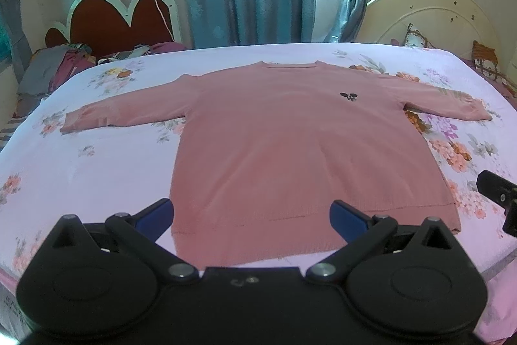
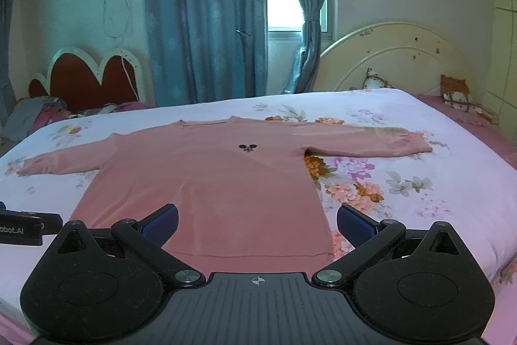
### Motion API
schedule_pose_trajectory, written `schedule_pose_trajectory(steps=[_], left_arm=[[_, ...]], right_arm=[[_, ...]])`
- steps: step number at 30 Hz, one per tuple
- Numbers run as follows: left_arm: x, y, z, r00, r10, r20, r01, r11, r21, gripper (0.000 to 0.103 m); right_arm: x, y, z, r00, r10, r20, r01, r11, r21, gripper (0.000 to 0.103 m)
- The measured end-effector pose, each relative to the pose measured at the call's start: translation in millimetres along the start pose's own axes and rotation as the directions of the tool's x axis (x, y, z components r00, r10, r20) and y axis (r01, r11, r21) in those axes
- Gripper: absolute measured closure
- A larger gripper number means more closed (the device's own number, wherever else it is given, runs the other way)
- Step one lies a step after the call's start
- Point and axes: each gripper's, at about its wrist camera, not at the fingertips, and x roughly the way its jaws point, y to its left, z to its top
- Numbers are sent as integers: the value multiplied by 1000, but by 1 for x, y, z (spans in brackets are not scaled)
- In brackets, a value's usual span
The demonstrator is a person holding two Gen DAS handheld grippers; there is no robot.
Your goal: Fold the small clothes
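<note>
A pink long-sleeved sweater (image 1: 290, 151) (image 2: 206, 180) lies flat and face up on the bed, both sleeves spread out sideways, with a small dark emblem (image 1: 348, 95) on its chest. My left gripper (image 1: 252, 220) hovers open above the sweater's hem near its left corner, nothing between its blue pads. Over the hem's right part my right gripper (image 2: 257, 225) is open too and holds nothing. In the left wrist view the right gripper's black body (image 1: 499, 199) shows at the right edge. The right wrist view catches the left gripper's body (image 2: 26, 228) at the left edge.
The bed has a pale floral sheet (image 1: 97, 167) (image 2: 404, 183). A cream headboard (image 2: 397, 60) and patterned pillows (image 2: 455, 96) stand at the right. A second bed with a red headboard (image 1: 119, 18) and piled clothes (image 1: 55, 67) is at the far left. Blue curtains (image 2: 206, 15) hang behind.
</note>
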Motion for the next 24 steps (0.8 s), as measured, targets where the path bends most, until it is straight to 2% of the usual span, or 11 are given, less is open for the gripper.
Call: schedule_pose_trajectory(steps=[13,24], left_arm=[[63,4,42,999,-28,-28,29,999,29,0],[129,16,84,997,-62,-45,64,996,63,0]], right_arm=[[61,-3,21,996,-81,-34,82,996,43,0],[117,-2,48,979,-194,-60,199,975,96,0]])
